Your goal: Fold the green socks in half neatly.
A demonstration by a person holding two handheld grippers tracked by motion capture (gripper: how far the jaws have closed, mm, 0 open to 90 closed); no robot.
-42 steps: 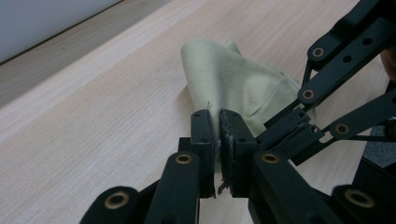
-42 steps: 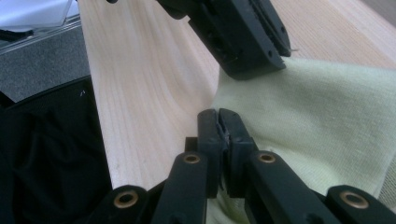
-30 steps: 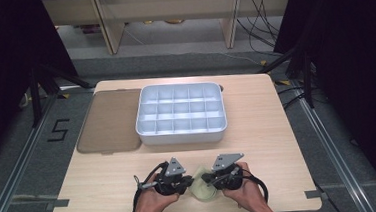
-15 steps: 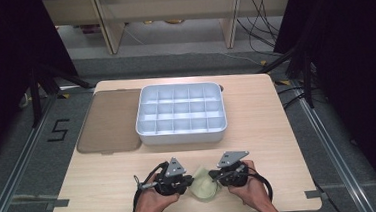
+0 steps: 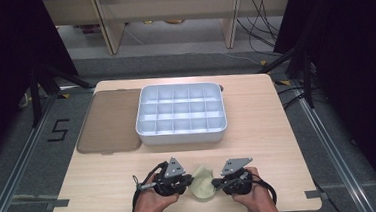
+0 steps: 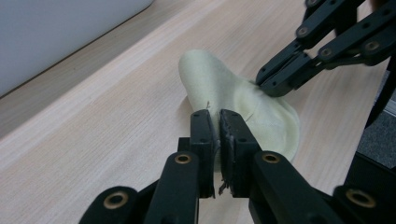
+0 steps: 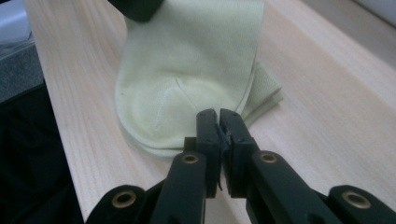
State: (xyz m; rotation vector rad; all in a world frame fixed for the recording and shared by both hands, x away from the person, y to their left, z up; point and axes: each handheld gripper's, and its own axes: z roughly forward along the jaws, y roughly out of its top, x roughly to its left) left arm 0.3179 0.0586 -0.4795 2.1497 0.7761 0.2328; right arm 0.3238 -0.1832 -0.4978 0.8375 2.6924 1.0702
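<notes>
In the high view, the near part of the pale sock (image 5: 202, 183) lay hidden between the grippers. Both forearms were cut off by the near edge.

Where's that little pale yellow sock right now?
In the high view the sock lies at the table's near edge, pinched between the left tongs and the right tongs, well short of the white divided tray.

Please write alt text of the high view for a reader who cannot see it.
Near the front edge of a wooden table, two hand-held grippers, the left gripper and the right gripper, pinch a pale yellow sock from opposite sides. Behind them sits an empty white compartment tray beside a brown lid.
</notes>
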